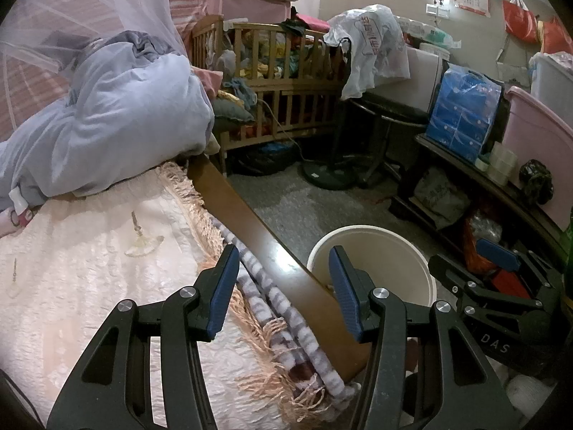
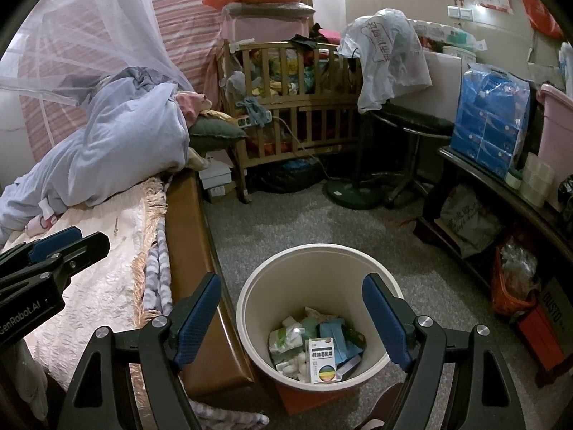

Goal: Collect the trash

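- Blue pads of my right gripper (image 2: 292,317) stand wide apart with nothing between them, tilted down over the bin (image 2: 250,308).
- Straight below and ahead of those jaws, the cream bin sits on the grey floor, touching the brown bed rail (image 2: 186,236) to its left.
- Down inside it: a small white medicine box (image 2: 323,360) standing up front, crumpled tissues (image 2: 290,362) to its left, a blue wrapper (image 2: 335,331) behind.
- My left gripper (image 1: 283,290) hangs over the bed's edge, jaws parted and empty, one finger above the fringed blanket (image 1: 261,308), the other over the bin's rim (image 1: 376,231).
- On the pale bedspread (image 1: 89,268), ahead and left of my left jaws, two small clear scraps (image 1: 141,242) lie apart.
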`<state>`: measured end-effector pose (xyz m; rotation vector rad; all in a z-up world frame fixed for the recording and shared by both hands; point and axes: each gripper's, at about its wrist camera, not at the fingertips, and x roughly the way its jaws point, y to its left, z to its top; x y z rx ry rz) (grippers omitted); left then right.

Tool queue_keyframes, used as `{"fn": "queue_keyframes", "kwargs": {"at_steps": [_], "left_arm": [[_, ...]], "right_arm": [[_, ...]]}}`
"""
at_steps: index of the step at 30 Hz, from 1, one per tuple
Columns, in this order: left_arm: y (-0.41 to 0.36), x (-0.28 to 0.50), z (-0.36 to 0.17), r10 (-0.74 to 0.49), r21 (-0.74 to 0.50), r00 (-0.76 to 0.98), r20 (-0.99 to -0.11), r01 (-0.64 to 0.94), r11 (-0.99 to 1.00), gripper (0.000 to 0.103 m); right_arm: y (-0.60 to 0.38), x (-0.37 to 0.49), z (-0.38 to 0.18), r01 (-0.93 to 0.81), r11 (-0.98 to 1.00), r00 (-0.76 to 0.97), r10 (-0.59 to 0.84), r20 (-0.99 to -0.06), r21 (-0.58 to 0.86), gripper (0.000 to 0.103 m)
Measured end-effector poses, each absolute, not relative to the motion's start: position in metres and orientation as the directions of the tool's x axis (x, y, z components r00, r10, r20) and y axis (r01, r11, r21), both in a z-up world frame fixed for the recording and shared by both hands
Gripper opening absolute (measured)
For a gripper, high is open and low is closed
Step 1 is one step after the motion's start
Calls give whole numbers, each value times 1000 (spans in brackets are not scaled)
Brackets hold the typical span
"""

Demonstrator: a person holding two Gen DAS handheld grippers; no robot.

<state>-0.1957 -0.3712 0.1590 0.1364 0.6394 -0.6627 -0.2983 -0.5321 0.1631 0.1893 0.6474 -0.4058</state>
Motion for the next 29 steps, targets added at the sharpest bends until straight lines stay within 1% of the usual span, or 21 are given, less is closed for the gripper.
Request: {"fn": "queue_keyframes", "kwargs": {"at_steps": [21,29], "left_arm": [[-375,-197,157,-537,-91,586,-607,620,780,50],[-361,-189,159,-535,-102,588,-607,610,786,50]], "right_arm": [[-537,-297,157,415,909,715,-299,-632,39,83],[-533,-289,157,395,918,713,-287,-640,28,83]]}}
